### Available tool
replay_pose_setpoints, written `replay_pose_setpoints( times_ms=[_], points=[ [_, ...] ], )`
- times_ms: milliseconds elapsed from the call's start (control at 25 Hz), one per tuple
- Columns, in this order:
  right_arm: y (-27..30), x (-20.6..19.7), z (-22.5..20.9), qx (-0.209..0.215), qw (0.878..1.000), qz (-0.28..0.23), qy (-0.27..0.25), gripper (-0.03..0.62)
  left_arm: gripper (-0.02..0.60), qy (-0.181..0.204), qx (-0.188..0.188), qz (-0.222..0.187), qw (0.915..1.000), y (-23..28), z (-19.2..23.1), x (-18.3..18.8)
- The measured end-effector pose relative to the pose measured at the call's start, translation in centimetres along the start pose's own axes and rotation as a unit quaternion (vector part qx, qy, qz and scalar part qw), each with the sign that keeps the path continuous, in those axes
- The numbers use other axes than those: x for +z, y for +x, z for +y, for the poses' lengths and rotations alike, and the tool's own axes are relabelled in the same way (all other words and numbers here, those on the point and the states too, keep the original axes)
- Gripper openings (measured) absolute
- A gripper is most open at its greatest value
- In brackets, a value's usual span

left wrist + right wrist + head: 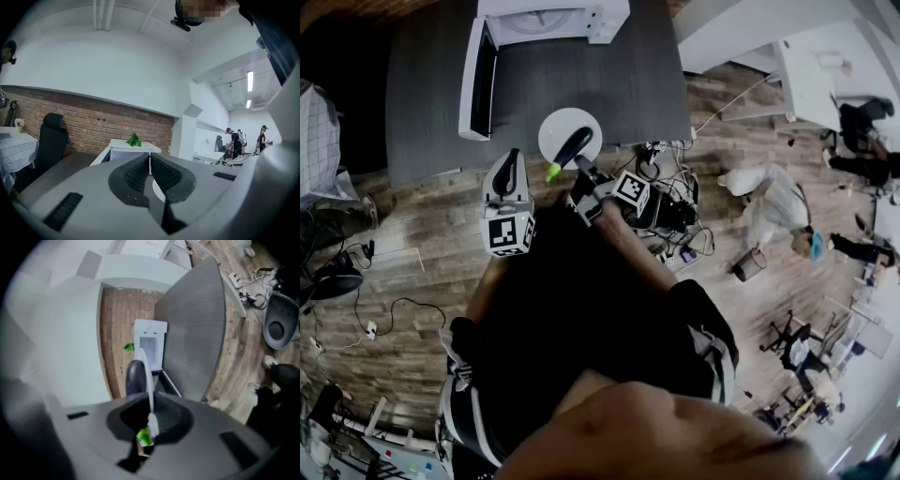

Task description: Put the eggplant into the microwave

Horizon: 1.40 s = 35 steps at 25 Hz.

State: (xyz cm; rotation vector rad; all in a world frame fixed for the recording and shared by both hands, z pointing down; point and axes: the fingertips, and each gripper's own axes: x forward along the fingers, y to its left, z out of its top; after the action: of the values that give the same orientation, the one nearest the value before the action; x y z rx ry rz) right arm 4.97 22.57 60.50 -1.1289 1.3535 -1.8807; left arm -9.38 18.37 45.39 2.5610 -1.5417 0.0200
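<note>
Overhead, eggplant [574, 142] on plate [553, 127] — edge-on between right tongs [149, 419].

The eggplant [575, 143] was long, dark purple and glossy. It lay slantwise on a round white plate [555, 127] at the near edge of the dark grey table [609, 80]. Its bright green stem end [552, 172] pointed toward the person and reached past the plate's rim. The microwave [551, 21] was white and stood at the far side of the same table, well apart from the eggplant. Its door [477, 79] was swung fully open to the left, with the dark inner window showing.
</note>
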Motion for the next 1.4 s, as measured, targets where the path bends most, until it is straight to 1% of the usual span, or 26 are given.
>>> replay_pose_setpoints(
  times_ms=[320,480,720,1040,1400],
  points=[
    [0.4,-0.1,0.2,0.006,1.0,0.003,-0.003,0.04,0.043,0.0,-0.001,0.007,1.0,0.1,0.3,-0.5],
    [0.6,-0.5,0.3,0.005,1.0,0.004,-0.006,0.04,0.043,-0.003,-0.001,0.001,1.0,0.0,0.7,-0.2],
    [0.9,-0.7,0.2,0.0,1.0,-0.007,-0.001,0.04,0.043,-0.005,-0.006,0.006,1.0,-0.2,1.3,-0.5],
    [1.8,-1.9,0.5,0.002,1.0,-0.017,0.0,0.04,0.043,-0.009,-0.022,0.004,0.9997,-0.4,2.5,-0.5],
    [3.3,-3.6,0.8,0.01,0.999,-0.045,0.008,0.04,0.043,-0.009,-0.049,0.008,0.9987,-0.9,4.9,-0.4]
  ],
)
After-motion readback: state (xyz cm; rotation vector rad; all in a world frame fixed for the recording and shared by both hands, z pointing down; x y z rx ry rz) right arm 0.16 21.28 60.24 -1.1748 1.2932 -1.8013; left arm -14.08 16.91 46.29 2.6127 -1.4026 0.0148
